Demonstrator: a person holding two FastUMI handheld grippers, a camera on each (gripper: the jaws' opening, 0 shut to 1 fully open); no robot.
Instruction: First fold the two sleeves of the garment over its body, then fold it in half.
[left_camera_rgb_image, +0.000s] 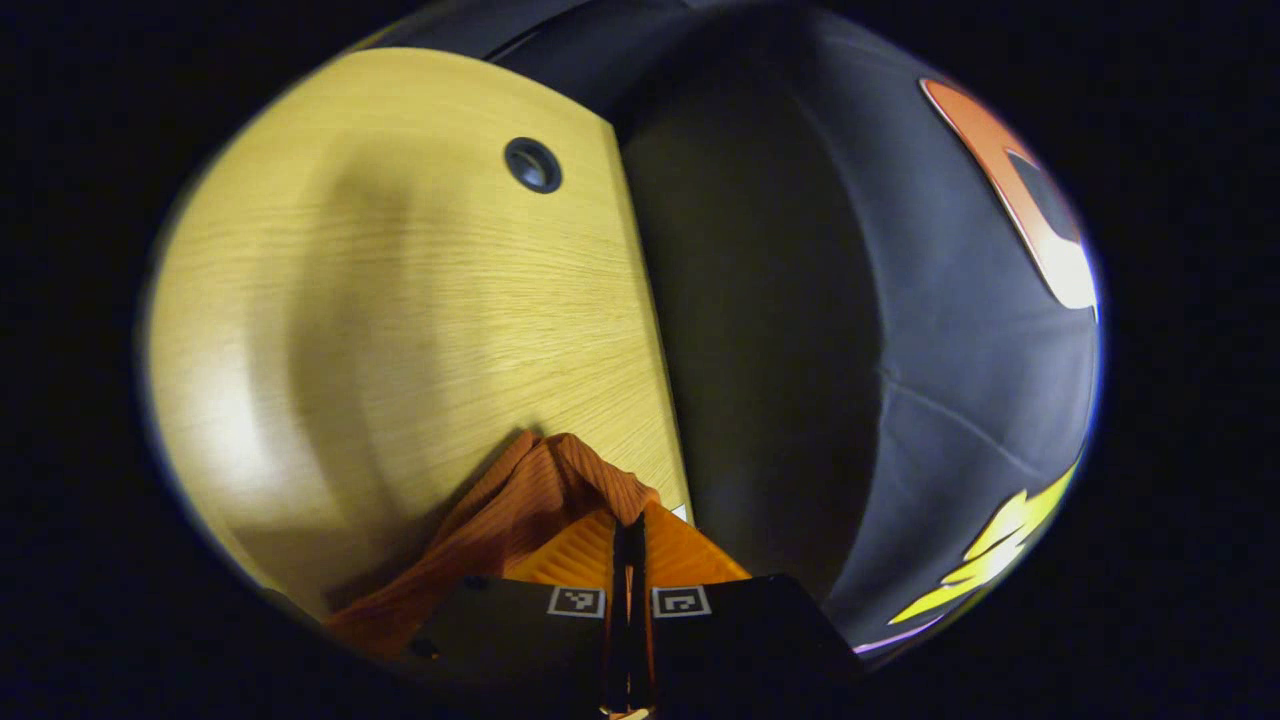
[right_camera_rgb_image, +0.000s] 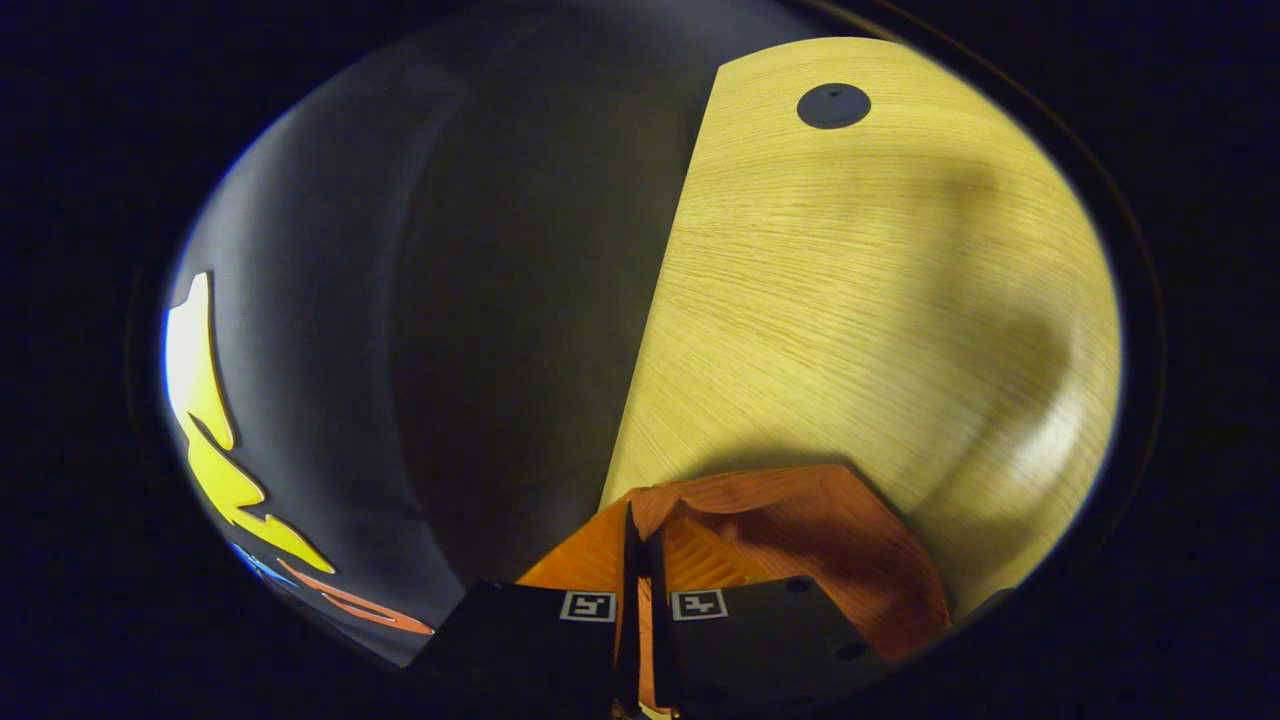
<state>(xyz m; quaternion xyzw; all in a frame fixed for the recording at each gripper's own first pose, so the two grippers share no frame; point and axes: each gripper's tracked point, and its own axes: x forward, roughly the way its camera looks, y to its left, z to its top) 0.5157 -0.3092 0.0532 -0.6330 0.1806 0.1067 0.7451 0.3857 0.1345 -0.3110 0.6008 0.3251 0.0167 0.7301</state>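
The garment (left_camera_rgb_image: 520, 510) is orange ribbed knit. In the left gripper view a fold of it bunches up just ahead of my left gripper (left_camera_rgb_image: 628, 545), whose fingers are shut on the cloth near the table's right edge. In the right gripper view the same orange garment (right_camera_rgb_image: 800, 525) drapes ahead and to the right of my right gripper (right_camera_rgb_image: 640, 545), which is also shut on a pinch of the cloth close to the table's left edge. The rest of the garment lies below both views, hidden.
The light wooden table (left_camera_rgb_image: 400, 300) has a round dark cable hole (left_camera_rgb_image: 532, 164) far ahead, and the table (right_camera_rgb_image: 850, 300) has a round dark cap (right_camera_rgb_image: 833, 105). The table edge (left_camera_rgb_image: 645, 320) drops off beside each gripper to the dark booth wall.
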